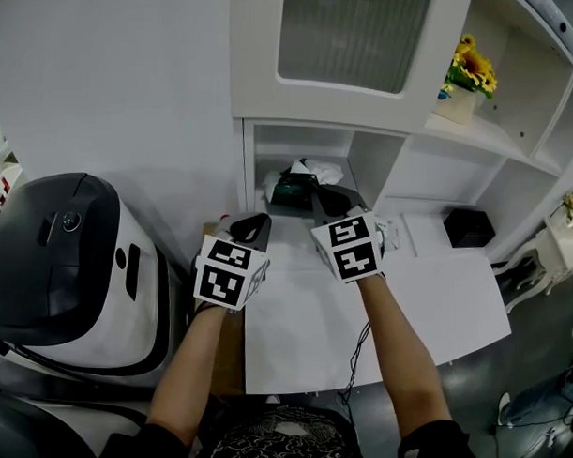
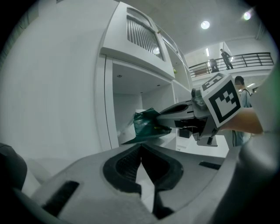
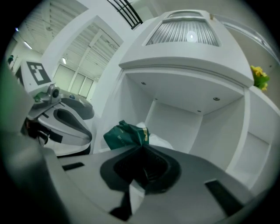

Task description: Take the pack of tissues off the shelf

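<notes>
The dark green pack of tissues lies in the open shelf cubby below the cabinet door. My right gripper reaches into the cubby mouth. In the left gripper view its jaws pinch the near edge of the pack of tissues. From the right gripper view the pack of tissues sits just past the right gripper, whose tips meet. My left gripper hangs left of the cubby, over the desk's left edge; the left gripper is shut with nothing in it.
White crumpled material lies behind the pack. A white desk spreads below the shelf, with a black box at its back right. Sunflowers in a pot stand on an upper shelf. A large white and black machine sits at left.
</notes>
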Motion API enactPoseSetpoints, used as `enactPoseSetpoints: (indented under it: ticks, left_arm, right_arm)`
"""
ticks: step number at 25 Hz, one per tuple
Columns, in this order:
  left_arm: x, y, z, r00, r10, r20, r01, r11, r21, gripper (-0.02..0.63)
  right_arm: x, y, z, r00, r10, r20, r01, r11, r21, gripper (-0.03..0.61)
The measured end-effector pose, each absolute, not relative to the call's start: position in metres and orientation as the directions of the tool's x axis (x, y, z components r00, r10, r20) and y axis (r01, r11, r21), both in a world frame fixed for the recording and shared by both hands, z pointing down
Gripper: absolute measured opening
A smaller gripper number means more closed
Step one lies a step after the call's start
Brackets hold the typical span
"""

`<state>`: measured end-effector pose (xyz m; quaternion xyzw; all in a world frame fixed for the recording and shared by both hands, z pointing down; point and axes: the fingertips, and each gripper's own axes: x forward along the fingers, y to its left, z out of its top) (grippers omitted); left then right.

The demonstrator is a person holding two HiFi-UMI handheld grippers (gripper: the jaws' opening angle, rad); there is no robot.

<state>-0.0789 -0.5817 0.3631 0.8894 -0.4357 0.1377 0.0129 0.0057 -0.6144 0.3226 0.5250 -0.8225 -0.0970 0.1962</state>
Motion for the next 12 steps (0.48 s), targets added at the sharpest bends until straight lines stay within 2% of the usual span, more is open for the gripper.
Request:
enactPoseSetpoints:
  ticks: [12]
  left_arm:
    - [-0.057,-0.553,0.354,0.584,-0.769,0.260,-0.772,-0.625,-0.112,0.009]
  right_arm:
    - [0.036,-0.581,0.299,-0.347,-0.925,0.154,-0.859,0.379,0.343,0.008]
